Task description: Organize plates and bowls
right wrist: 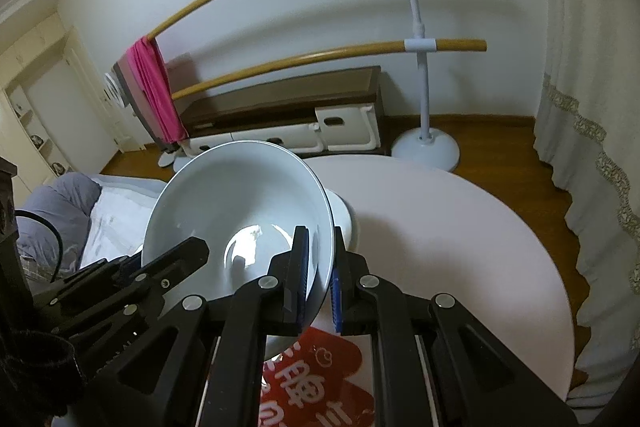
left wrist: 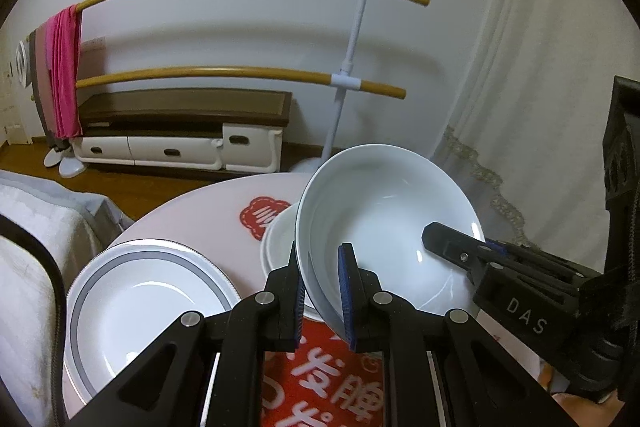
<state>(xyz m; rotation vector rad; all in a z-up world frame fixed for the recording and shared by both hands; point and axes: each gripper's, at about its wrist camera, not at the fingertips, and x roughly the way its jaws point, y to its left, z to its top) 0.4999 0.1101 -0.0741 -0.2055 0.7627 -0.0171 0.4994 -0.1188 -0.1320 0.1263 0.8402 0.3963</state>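
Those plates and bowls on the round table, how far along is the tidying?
Partly done, it seems. A grey-rimmed plate already lies flat on the table. In hand: both the left gripper and the right gripper are clamped on the rim of one white bowl, held tilted above the table. Left: setting it down, probably onto the other white dish just beneath it.
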